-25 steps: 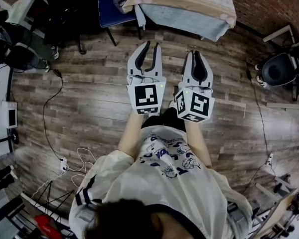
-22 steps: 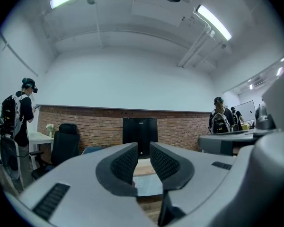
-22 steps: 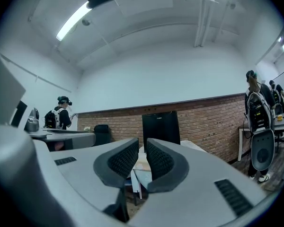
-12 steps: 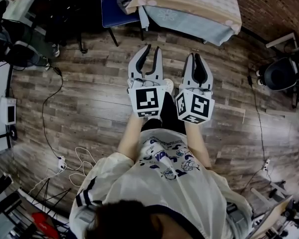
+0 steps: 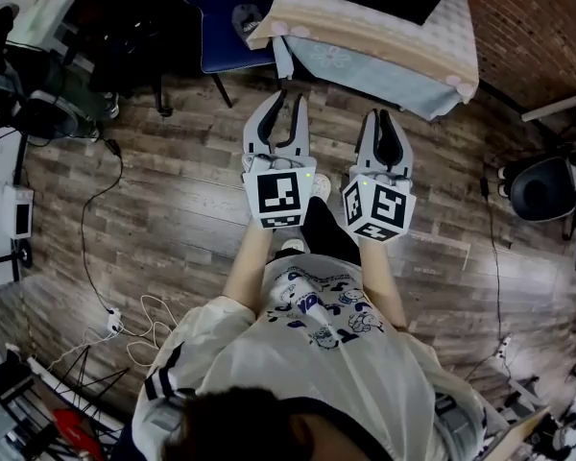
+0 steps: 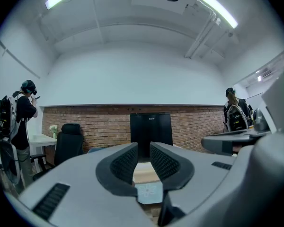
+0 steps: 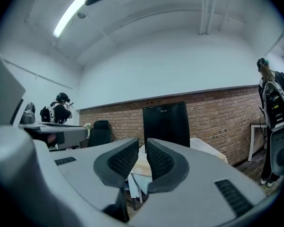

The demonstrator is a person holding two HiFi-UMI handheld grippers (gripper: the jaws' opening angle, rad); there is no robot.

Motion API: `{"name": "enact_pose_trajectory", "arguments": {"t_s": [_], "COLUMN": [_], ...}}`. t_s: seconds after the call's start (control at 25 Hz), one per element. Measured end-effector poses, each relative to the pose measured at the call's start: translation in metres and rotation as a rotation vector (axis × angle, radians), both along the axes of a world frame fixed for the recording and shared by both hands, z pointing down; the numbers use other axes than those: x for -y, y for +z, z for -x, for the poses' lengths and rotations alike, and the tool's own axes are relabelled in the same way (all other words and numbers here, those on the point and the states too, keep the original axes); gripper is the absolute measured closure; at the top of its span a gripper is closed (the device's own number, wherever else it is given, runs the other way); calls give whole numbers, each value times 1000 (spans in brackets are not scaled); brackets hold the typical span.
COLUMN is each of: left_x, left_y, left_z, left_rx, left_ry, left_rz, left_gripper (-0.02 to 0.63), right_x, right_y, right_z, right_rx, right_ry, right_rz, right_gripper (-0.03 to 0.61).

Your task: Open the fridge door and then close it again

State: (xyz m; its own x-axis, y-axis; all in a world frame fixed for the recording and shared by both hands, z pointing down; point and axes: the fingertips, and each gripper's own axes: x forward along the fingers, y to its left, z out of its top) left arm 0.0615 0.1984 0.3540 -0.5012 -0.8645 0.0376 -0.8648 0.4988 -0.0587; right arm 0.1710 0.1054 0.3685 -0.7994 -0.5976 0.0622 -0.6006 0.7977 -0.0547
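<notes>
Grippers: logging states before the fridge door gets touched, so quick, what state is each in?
Left gripper: closed, holding nothing.
Right gripper: closed, holding nothing.

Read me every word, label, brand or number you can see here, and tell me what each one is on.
No text here can be read clearly.
Fridge: small light brand mark near the door's top, too small to read.
Shirt: blue lettering among cartoon figures, too blurred to read.
Marker cubes: black-and-white square codes only, no words or numbers.
</notes>
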Motion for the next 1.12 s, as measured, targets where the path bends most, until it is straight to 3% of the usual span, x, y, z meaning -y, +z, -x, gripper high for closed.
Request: {"name": "enact_pose_trajectory", "arguments": {"t_s": [0.52,0.84,1.12], "left_x": [126,171,208], "left_y": [-9,-4,9], "left_z": [101,138,160], "left_rx": [-18,-35,-57], "left_ry": [-74,-76,-25], "left_rz": [-15,1,26], "left_gripper": [523,523,523], "right_x": [152,203,231], "right_y": [-13,-2,4], "right_z": [84,111,132], "right_rx": [-5,-29,-33], "right_ry": [-61,-98,-97], "right_rz": [-24,-6,-2], "right_gripper": [511,511,511]}}
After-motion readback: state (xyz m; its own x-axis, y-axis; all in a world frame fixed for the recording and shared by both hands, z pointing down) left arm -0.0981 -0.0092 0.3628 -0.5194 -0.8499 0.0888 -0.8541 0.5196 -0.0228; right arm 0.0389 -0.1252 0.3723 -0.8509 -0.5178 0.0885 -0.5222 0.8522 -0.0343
